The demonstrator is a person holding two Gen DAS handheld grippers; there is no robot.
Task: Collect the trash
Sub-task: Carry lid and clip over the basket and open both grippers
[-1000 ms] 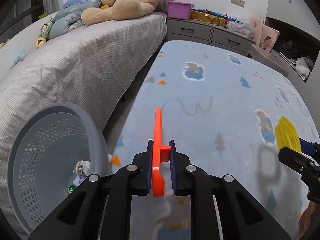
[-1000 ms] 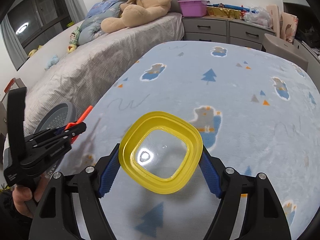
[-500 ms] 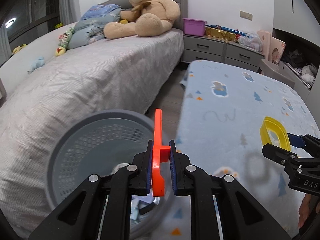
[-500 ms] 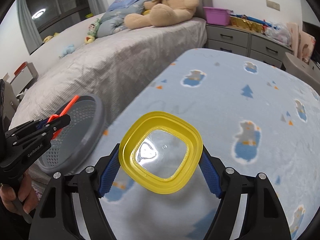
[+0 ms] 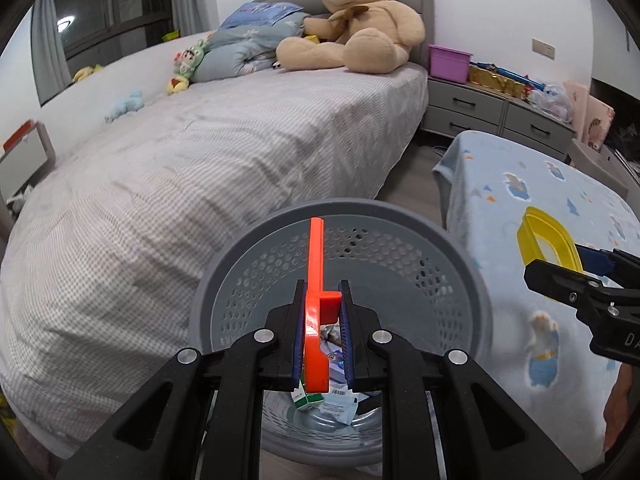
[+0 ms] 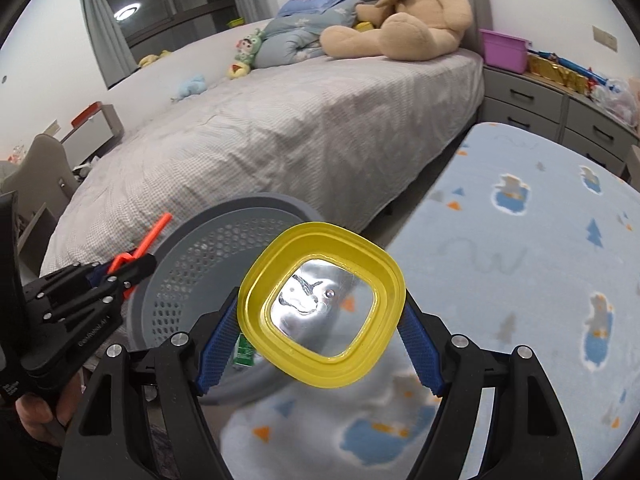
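Bedroom surroundings are shown: a grey-checked bed with a large tan teddy bear, and beside it a worktop draped in a pale blue patterned blanket. Between them a round grey perforated plastic basket is seen, with paper scraps lying at its bottom. The left gripper is clenched on a flat orange plastic strip, whose long axis runs forward along the fingers, directly above the basket's opening. The right gripper is spread wide around a squarish yellow plastic lid with a clear centre, gripped by its edges; it appears to hang over the basket's near rim, though depth is hard to judge. The left hand is judged nearer to a clean drop.
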